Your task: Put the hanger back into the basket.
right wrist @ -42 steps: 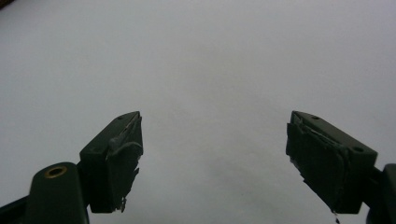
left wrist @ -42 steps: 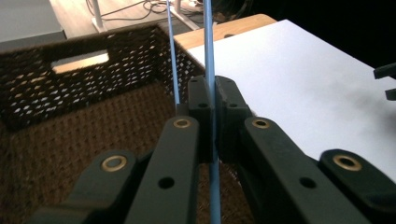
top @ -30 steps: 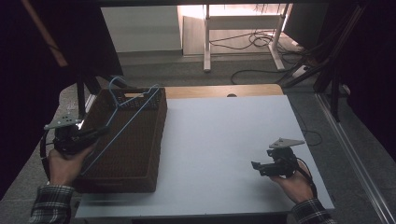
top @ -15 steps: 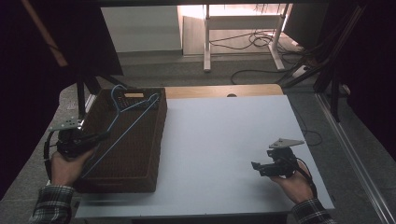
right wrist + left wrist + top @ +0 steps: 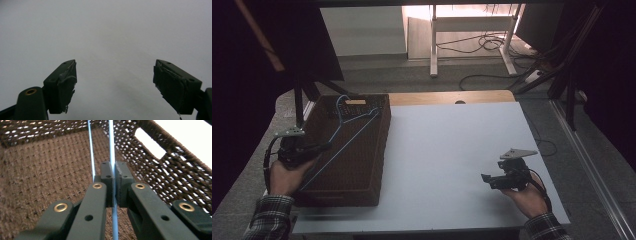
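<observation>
A thin blue wire hanger [image 5: 349, 127] lies slanted over the dark brown woven basket [image 5: 367, 170] at the table's left. My left gripper [image 5: 324, 146] holds the hanger's lower bar at the basket's left rim. In the left gripper view the pads [image 5: 107, 173] are pressed together on the blue wire of the hanger [image 5: 113, 150], above the basket's woven floor [image 5: 45, 172]. My right gripper [image 5: 485, 178] rests low over the white table near the front right, pointing left. Its jaws stand wide apart in the right gripper view, my right gripper [image 5: 113, 80] with nothing between them.
The white table top [image 5: 452, 145] runs from the basket to the right edge. Behind it a wooden strip [image 5: 452, 96] borders the far side. Beyond lie the floor, a white desk frame [image 5: 472, 30] and cables. Dark stands rise at both sides.
My left gripper has sunk toward the basket with the hanger, which now lies lower across the basket. The right gripper has stayed where it was.
</observation>
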